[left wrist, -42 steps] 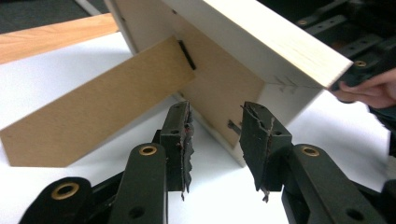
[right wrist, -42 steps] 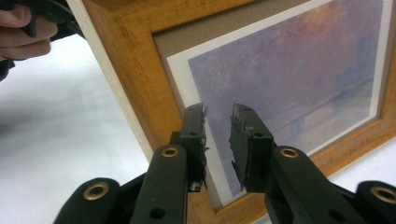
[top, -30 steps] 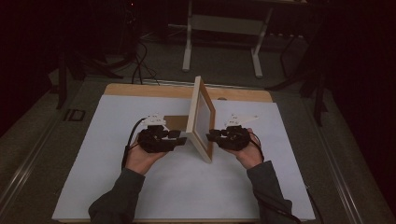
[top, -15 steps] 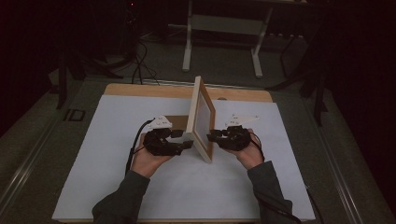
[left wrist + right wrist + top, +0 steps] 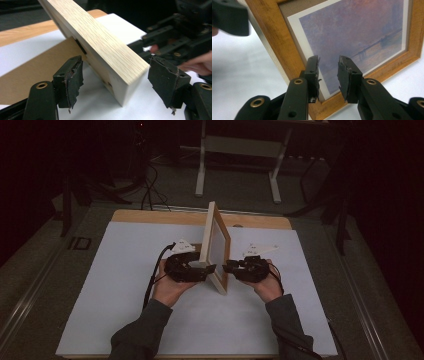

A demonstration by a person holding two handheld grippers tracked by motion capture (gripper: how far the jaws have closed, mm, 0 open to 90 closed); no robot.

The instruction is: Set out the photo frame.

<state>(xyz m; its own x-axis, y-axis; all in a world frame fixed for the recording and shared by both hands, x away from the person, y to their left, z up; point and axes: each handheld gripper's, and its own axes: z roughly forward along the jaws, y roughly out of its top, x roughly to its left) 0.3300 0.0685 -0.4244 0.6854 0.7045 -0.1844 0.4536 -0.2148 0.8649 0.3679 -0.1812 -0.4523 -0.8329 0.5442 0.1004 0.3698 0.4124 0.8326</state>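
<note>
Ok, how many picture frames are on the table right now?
1. The wooden picture frame stands upright on the white mat, mid-table, between the left gripper and the right gripper.

A picture frame (image 5: 216,247) stands on edge on the white sheet (image 5: 100,285) that covers the table (image 5: 150,216), near its middle. The left gripper (image 5: 207,270) sits just left of the frame's near corner, the right gripper (image 5: 227,268) just right of it. A brown backing board (image 5: 32,67) lies flat behind the frame on the left.
</note>
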